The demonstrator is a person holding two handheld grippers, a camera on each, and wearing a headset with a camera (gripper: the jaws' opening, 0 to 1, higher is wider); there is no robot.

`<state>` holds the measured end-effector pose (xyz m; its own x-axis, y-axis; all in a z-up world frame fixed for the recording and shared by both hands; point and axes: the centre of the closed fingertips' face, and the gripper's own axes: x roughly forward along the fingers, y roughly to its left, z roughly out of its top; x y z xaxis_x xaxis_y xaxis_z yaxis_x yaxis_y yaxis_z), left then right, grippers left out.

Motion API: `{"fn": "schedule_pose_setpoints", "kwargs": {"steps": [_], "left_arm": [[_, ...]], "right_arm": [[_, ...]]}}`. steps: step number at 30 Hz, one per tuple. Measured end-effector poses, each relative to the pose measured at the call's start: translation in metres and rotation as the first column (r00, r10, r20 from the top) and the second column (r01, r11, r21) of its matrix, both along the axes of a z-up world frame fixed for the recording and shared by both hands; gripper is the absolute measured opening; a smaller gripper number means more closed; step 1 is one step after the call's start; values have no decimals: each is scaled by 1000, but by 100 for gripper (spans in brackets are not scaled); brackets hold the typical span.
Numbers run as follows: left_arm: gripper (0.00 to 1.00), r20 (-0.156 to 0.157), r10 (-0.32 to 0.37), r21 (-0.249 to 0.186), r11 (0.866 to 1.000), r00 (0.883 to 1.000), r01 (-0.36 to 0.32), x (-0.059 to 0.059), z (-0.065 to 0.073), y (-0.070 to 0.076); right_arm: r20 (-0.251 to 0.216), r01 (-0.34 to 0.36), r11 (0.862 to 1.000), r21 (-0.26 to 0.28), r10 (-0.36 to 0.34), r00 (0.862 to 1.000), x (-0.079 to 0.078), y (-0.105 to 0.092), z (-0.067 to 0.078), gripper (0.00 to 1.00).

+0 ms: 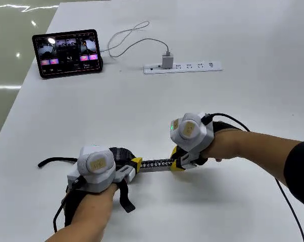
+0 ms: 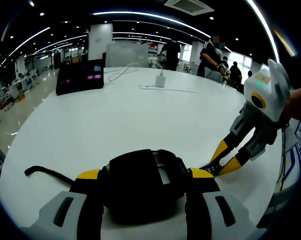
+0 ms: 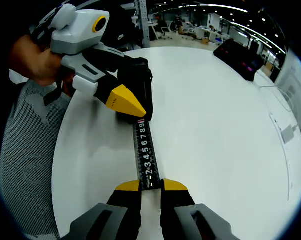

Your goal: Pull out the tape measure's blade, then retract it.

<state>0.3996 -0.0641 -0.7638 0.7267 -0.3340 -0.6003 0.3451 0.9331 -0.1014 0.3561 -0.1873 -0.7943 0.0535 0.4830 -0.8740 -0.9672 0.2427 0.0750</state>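
Observation:
A black tape measure (image 1: 120, 155) lies on the white table, held between the yellow-tipped jaws of my left gripper (image 1: 132, 169); in the left gripper view its case (image 2: 145, 182) sits squarely between the jaws. A short length of blade (image 1: 156, 164) with printed numbers (image 3: 144, 155) runs from the case (image 3: 138, 85) to my right gripper (image 1: 175, 164), which is shut on the blade's end (image 3: 150, 184). The case's black wrist strap (image 1: 56, 161) trails left on the table.
A tablet (image 1: 67, 52) stands at the far left of the table. A white power strip (image 1: 182, 66) with a charger and cable lies at the back centre. The table (image 1: 243, 196) has free room on the right and front.

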Motion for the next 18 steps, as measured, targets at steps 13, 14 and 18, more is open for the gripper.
{"fn": "schedule_pose_setpoints", "kwargs": {"steps": [13,14,18], "left_arm": [[61,0,1,-17,1000,1000,-1,-1,1,0],[61,0,2,-19,1000,1000,-2,-1,1,1],[61,-2,3,-22,1000,1000,-3,-1,1,0]], "right_arm": [[2,-9,1000,12,9,1000,0,7,0,10],[4,-11,1000,13,11,1000,0,9,0,10],[4,-10,1000,18,10,1000,0,12,0,10]]}}
